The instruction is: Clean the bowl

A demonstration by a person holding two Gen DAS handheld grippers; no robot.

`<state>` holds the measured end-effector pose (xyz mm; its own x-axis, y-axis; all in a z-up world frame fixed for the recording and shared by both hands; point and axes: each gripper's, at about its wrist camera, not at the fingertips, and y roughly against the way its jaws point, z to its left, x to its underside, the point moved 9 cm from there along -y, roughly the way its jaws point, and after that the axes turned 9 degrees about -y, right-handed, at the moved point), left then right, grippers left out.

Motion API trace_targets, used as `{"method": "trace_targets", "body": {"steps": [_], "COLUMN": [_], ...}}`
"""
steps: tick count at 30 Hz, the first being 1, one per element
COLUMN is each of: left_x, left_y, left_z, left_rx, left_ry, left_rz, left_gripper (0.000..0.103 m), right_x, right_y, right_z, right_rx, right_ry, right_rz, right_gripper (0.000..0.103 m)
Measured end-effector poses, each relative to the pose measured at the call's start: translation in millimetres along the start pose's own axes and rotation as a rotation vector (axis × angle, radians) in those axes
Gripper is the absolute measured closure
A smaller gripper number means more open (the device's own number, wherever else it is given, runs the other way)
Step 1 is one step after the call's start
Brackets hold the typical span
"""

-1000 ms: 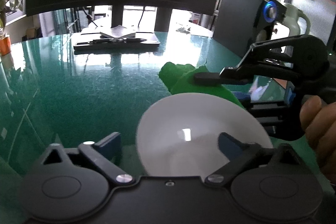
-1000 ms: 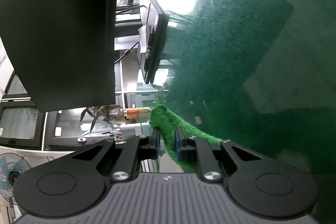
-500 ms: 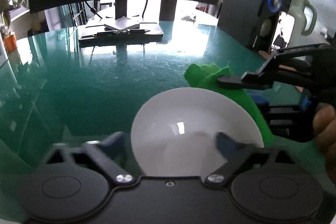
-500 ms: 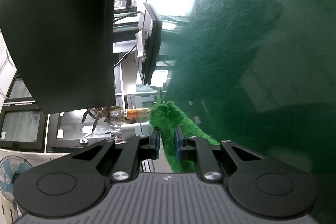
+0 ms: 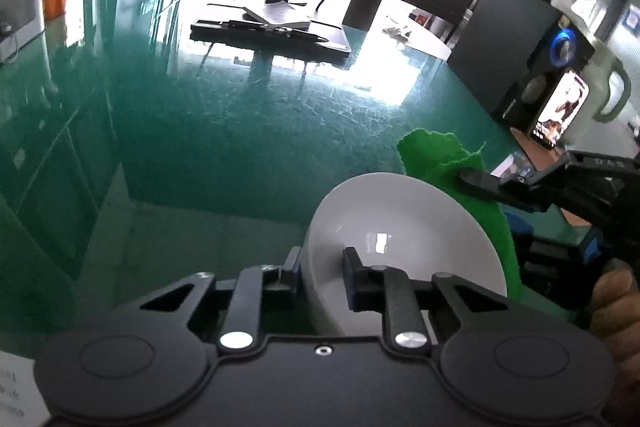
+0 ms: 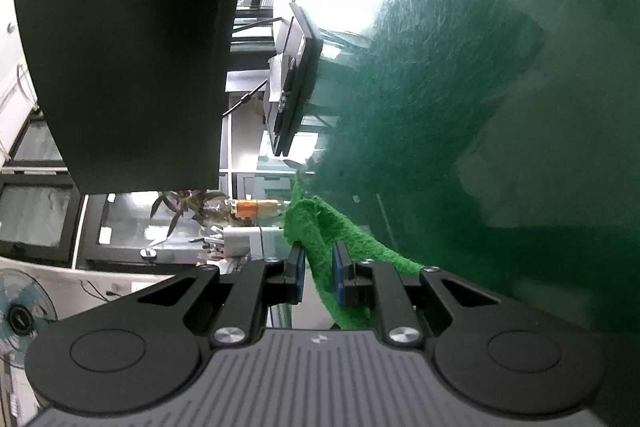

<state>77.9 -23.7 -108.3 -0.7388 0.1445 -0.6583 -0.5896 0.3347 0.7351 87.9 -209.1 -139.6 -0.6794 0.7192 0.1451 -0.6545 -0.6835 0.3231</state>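
While left gripper (image 5: pixel 322 277) clamps bowl (image 5: pixel 404 227) rim, cloth (image 5: pixel 440 157) behind

Bowl (image 5: pixel 404 227) just ahead of left tool (image 5: pixel 320 267), cloth (image 5: pixel 444 163) right of it, seemingly touching.

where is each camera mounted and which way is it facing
Left wrist: on the left gripper, looking down over the green table; it grips the white bowl rim; a hand shows at right.
Right wrist: on the right gripper, rolled sideways, facing the monitor; it grips the green cloth.
Shared: cloth, table, monitor.
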Motion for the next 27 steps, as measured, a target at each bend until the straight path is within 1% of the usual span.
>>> {"method": "trace_targets", "body": {"steps": [2,5,10,12,14,18,20,23,27], "left_x": [-1.6,-2.5,-5.1,-5.6,-6.9,-6.9,-7.8,-6.8,-6.7], "left_y": [-2.0,-3.5,-6.4,-6.4,-7.9,-8.8,-10.1,-9.3,-8.9], "left_z": [-2.1,-5.9,-3.9,-1.6,-1.6,-5.0,-7.7,-8.7,-7.4], "left_rx": [0.003,0.005,0.031,0.042,0.048,0.042,0.032,0.026,0.027], "left_ry": [-0.018,-0.05,-0.049,-0.043,-0.06,-0.095,-0.117,-0.123,-0.113], "left_rz": [0.002,0.003,0.006,0.006,0.005,0.0,0.001,0.002,0.005], "left_gripper": [0.082,0.081,0.081,0.081,0.081,0.08,0.079,0.079,0.079], "right_x": [-0.9,-2.6,0.3,0.5,-0.5,-2.3,-3.6,-6.1,-8.1], "right_y": [-1.3,-13.7,-43.2,-37.1,-24.3,1.4,4.6,-14.5,-42.3], "right_z": [0.6,8.8,25.0,23.3,17.4,-4.5,-10.4,-0.5,10.0], "right_rx": [0.006,0.008,0.019,0.014,0.009,0.035,0.031,0.02,0.007], "right_ry": [0.005,0.031,0.105,0.107,0.097,0.048,0.023,0.046,0.038], "right_rz": [-0.003,-0.001,0.025,0.021,0.008,-0.029,-0.032,-0.017,0.026], "right_gripper": [0.087,0.087,0.088,0.088,0.088,0.089,0.089,0.089,0.089]}}
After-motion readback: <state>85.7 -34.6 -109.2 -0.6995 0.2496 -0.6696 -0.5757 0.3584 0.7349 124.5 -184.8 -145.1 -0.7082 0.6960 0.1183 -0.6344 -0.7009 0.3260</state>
